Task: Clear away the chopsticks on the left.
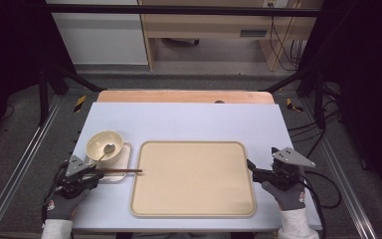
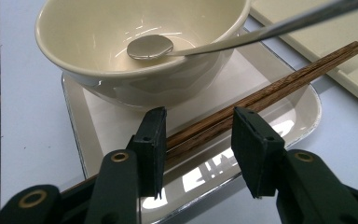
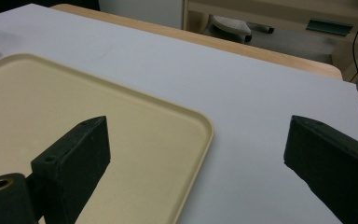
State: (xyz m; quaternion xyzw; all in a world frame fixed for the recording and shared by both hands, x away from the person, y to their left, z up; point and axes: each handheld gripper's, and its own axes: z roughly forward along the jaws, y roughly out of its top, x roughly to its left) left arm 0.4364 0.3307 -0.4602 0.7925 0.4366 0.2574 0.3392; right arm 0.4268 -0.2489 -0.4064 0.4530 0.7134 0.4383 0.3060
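While our left hand-held gripper (image 2: 198, 140) sits low over the near edge of the small dish (image 2: 303, 109), its two black jaws stand on either side of the chopsticks (image 2: 261, 95). One jaw lies against the side of the pair and the other stands a little clear of it, so we see the sticks between the jaws but not pinched. The chopsticks lie flat across the dish and run away from this hand-held gripper, their far ends reaching over the dish's rim toward the big tray (image 1: 194, 179). Just beyond the jaws, the bowl (image 2: 121, 51) rests on the same dish. A spoon (image 2: 150, 46) lies in the bowl, its head on the bottom and its handle leaning out over the rim, above the chopsticks.

From the high view we see the left hand-held gripper (image 1: 90, 172) at the front left of the desk (image 1: 189, 119), right at the dish, with the chopsticks (image 1: 122, 171) pointing from it to the tray's left edge.

Our right hand-held gripper (image 1: 250, 165) waits just beside the tray's right edge, well apart from the dish. Its jaws are spread wide with nothing between them, one over the tray corner and one over bare desk.
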